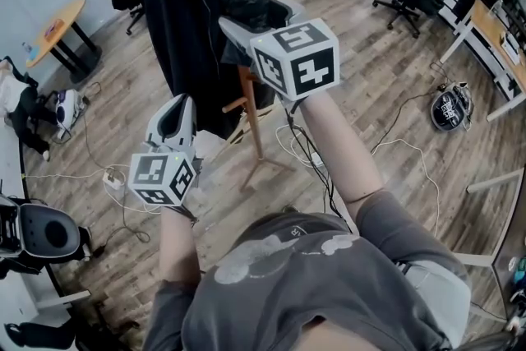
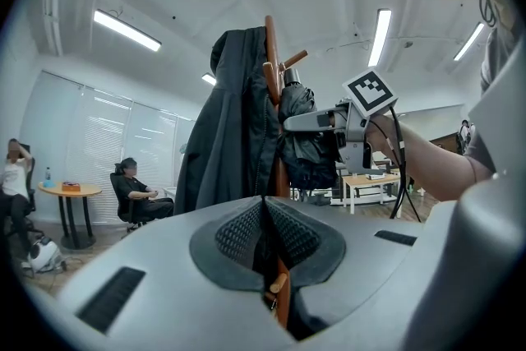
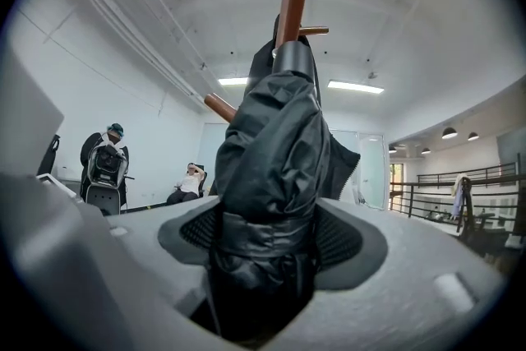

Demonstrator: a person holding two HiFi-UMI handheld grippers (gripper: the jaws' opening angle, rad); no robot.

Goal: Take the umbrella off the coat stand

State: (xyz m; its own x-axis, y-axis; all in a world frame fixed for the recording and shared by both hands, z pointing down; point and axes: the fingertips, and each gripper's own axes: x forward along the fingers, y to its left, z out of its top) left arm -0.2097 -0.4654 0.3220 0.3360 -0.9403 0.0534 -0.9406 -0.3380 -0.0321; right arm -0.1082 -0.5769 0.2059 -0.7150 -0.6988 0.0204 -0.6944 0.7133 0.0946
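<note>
1. The right hand-held gripper point(image 3: 271, 241) is closed on the folded black umbrella point(image 3: 271, 136), with its pads pressing the fabric from both sides.
2. The umbrella hangs upright on the wooden coat stand point(image 3: 293, 8), its top just below the pegs.
3. A dark coat point(image 2: 234, 127) hangs on the same stand and touches the umbrella.
4. The left hand-held gripper point(image 2: 263, 214) is lower and apart from the stand, its jaws together and holding nothing.
</note>
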